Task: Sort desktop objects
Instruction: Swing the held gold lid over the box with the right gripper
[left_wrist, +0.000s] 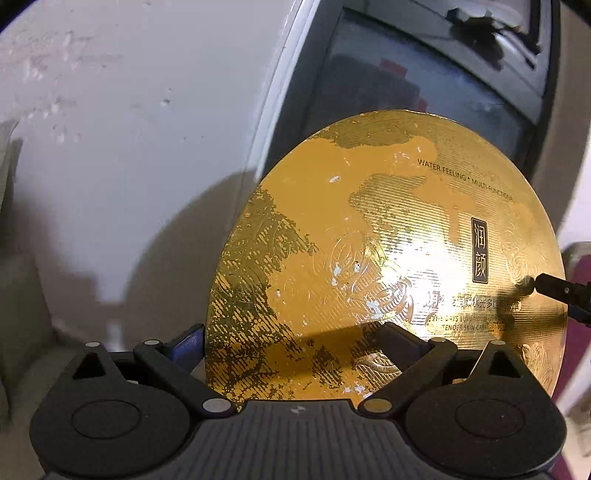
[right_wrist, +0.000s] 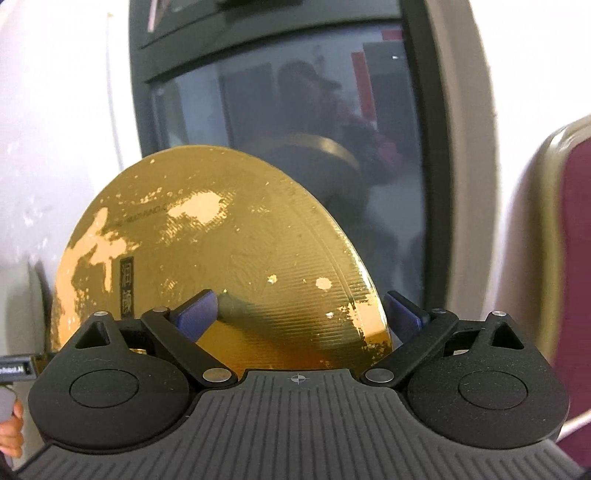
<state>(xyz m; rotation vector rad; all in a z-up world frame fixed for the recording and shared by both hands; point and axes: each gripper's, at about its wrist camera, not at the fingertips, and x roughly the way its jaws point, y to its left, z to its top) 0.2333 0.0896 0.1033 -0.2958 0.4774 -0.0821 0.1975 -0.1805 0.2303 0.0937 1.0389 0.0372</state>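
Gold foil, ribbed with fine parallel lines and worn through to orange in ragged patches, covers the round box lid (left_wrist: 384, 254) that fills both wrist views. It is held up on edge, tilted, between the two tools. Printed on it are "WATER FEELING • MULTI-FUNCTIONAL" and a small dark label with two Chinese characters.

Left gripper (left_wrist: 295, 347): its blue-padded finger (left_wrist: 190, 345) sits at 9 o'clock against the back of the disc, the black one at 3 o'clock lies across the face, so the jaws pinch the lid's lower rim. Right gripper (right_wrist: 301, 314): one blue pad (right_wrist: 197, 314) presses on the gold face at 9 o'clock and the other (right_wrist: 404, 314) stands just past the rim at 3 o'clock; it seems to clasp the edge, though the contact behind the disc is hidden. In the left view the right tool's dark finger tip (left_wrist: 561, 291) touches the lid at 3 o'clock.

Behind, at 12 o'clock, a dark glass window (right_wrist: 295, 110) in a black frame gives a blurred reflection. A scuffed white wall (left_wrist: 129, 129) lies at 10 o'clock. A maroon chair back (right_wrist: 576, 258) with a tan edge stands at 3 o'clock in the right view, well apart. Part of a hand (right_wrist: 11, 432) shows at 8 o'clock.
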